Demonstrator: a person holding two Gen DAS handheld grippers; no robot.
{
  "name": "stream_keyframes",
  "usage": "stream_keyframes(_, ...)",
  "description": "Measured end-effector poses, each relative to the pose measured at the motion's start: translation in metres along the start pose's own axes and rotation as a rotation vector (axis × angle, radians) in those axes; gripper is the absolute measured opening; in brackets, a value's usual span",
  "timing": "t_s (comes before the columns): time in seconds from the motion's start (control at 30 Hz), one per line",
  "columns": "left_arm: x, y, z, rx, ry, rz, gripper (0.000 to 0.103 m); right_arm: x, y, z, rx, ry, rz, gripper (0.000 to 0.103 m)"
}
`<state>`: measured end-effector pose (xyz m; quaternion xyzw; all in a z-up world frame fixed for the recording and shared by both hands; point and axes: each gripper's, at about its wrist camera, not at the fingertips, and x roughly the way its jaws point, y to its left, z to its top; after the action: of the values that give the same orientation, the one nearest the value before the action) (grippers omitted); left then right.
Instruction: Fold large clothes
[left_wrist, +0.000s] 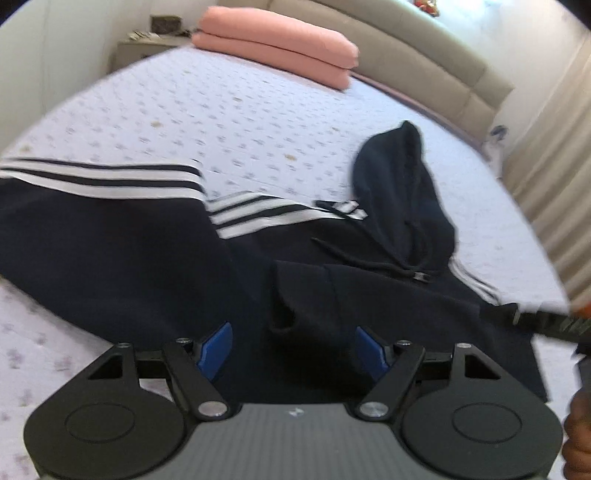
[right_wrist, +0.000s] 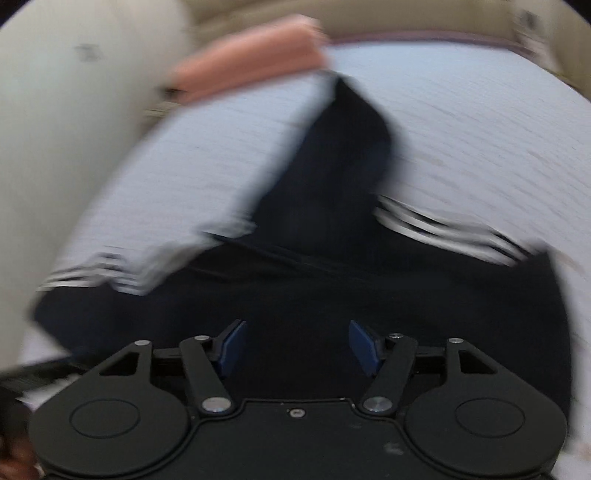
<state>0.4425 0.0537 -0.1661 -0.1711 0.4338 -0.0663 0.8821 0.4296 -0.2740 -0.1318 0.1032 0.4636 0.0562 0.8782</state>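
A dark navy hoodie (left_wrist: 140, 236) with white sleeve stripes lies spread on the bed. Its hood (left_wrist: 402, 184) points toward the headboard and its drawstrings lie across the chest. My left gripper (left_wrist: 293, 350) is open and empty, just above the hoodie's lower body. The right wrist view is blurred: the same hoodie (right_wrist: 317, 266) lies below my right gripper (right_wrist: 297, 345), which is open and empty over the dark fabric. The right gripper's tip also shows at the right edge of the left wrist view (left_wrist: 546, 321).
The bed (left_wrist: 221, 107) has a pale lilac patterned sheet. A folded pink blanket (left_wrist: 277, 44) lies at the far end by the padded beige headboard (left_wrist: 424, 48). A nightstand (left_wrist: 147, 48) stands at the far left. Curtains (left_wrist: 554, 177) hang at the right.
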Motion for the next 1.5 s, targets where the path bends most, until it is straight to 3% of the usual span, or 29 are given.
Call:
stream_keyframes(0.03, 0.003, 0.001, 0.0, -0.01, 0.003, -0.029, 0.076, 0.002, -0.011, -0.001, 0.014, -0.003, -0.042, 0.049)
stream_keyframes(0.1, 0.012, 0.004, 0.0, -0.047, 0.008, -0.076, 0.076, 0.01, -0.027, -0.007, 0.025, 0.017, -0.122, 0.026)
stream_keyframes(0.23, 0.048, 0.003, 0.01, -0.093, 0.039, -0.075, 0.074, 0.035, -0.043, -0.02, 0.054, 0.085, -0.167, 0.021)
stream_keyframes(0.3, 0.07, 0.0, 0.014, -0.089, 0.097, -0.041, 0.056, 0.034, -0.041, -0.027, 0.041, 0.062, -0.178, 0.021)
stream_keyframes(0.37, 0.078, -0.011, 0.014, -0.018, 0.093, 0.021, 0.013, 0.034, -0.034, -0.027, 0.013, 0.059, -0.194, 0.022)
stream_keyframes(0.4, 0.08, -0.016, 0.015, 0.017, 0.091, 0.017, 0.009, 0.034, -0.033, -0.028, 0.01, 0.059, -0.197, 0.022)
stream_keyframes(0.53, 0.059, -0.029, 0.025, 0.048, -0.028, -0.035, 0.008, 0.025, -0.034, -0.024, 0.027, 0.058, -0.188, 0.024)
stream_keyframes(0.67, 0.012, -0.027, 0.047, 0.024, -0.176, -0.083, 0.008, 0.002, -0.027, -0.012, 0.042, -0.016, -0.154, 0.024)
stream_keyframes(0.77, -0.001, -0.014, 0.051, 0.04, -0.208, 0.032, 0.01, 0.002, -0.017, -0.007, 0.033, -0.035, -0.152, 0.024)
stream_keyframes(0.87, 0.03, 0.006, 0.038, 0.1, -0.099, 0.24, 0.021, 0.033, -0.011, -0.013, 0.003, 0.062, -0.191, 0.024)
stream_keyframes(0.9, 0.038, 0.009, 0.033, 0.102, -0.069, 0.292, 0.021, 0.047, -0.01, -0.018, -0.011, 0.125, -0.2, 0.026)
stream_keyframes(0.93, 0.042, 0.012, 0.03, 0.103, -0.051, 0.312, 0.022, 0.05, -0.007, -0.019, -0.036, 0.115, -0.216, 0.026)
stream_keyframes(1.03, 0.026, 0.003, 0.026, 0.085, -0.121, 0.243, 0.036, 0.038, 0.008, -0.009, -0.102, 0.092, -0.241, 0.029)
stream_keyframes(1.17, 0.007, -0.03, 0.021, 0.145, -0.168, 0.058, 0.036, 0.012, 0.032, 0.0, -0.14, 0.002, -0.171, 0.029)
stream_keyframes(1.23, 0.02, -0.042, 0.016, 0.162, -0.111, -0.046, 0.028, 0.01, 0.044, 0.001, -0.125, 0.01, -0.127, 0.029)
stream_keyframes(1.3, 0.047, -0.047, 0.009, 0.154, -0.02, -0.098, 0.023, 0.023, 0.054, -0.002, -0.115, 0.057, -0.105, 0.028)
stream_keyframes(1.33, 0.065, -0.045, 0.007, 0.132, 0.03, -0.092, 0.014, 0.033, 0.059, -0.004, -0.119, 0.085, -0.122, 0.028)
stream_keyframes(1.4, 0.094, -0.037, -0.002, 0.084, 0.124, -0.068, 0.012, 0.056, 0.065, -0.01, -0.111, 0.179, -0.169, 0.029)
stream_keyframes(1.43, 0.105, -0.03, -0.006, 0.07, 0.154, -0.058, 0.006, 0.064, 0.064, -0.012, -0.085, 0.233, -0.18, 0.03)
stream_keyframes(1.5, 0.102, -0.016, -0.005, 0.028, 0.139, -0.112, 0.006, 0.072, 0.065, -0.011, -0.064, 0.229, -0.182, 0.032)
